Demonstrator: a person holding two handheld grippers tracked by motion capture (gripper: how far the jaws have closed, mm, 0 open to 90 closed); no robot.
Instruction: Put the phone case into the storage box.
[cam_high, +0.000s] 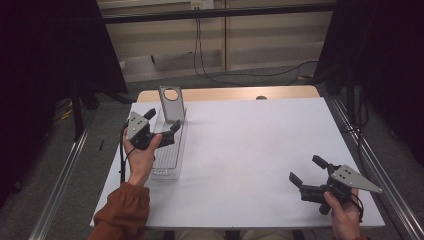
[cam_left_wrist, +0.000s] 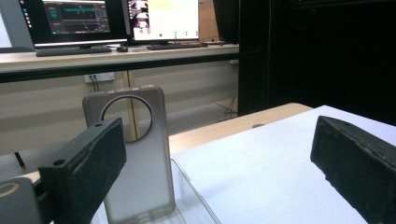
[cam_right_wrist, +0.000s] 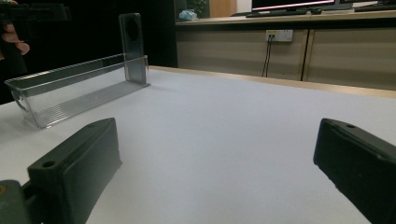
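Observation:
A translucent grey phone case (cam_high: 172, 103) with a round camera hole stands upright at the far end of a long clear plastic tray (cam_high: 168, 156) on the white table's left side. My left gripper (cam_high: 162, 120) hovers over the tray just short of the case, open and empty. In the left gripper view the case (cam_left_wrist: 135, 154) stands close ahead between the spread jaws, nearer the left one. My right gripper (cam_high: 307, 170) is held low near the table's front right corner, open with nothing in it. From the right gripper view the tray (cam_right_wrist: 74, 91) and case (cam_right_wrist: 132, 46) lie far off at the left.
The white sheet (cam_high: 250, 150) covers most of the table, with a wooden strip (cam_high: 235, 93) along the far edge. Metal rails (cam_high: 65, 170) run along both sides. A desk with monitors (cam_left_wrist: 116, 21) stands beyond the table.

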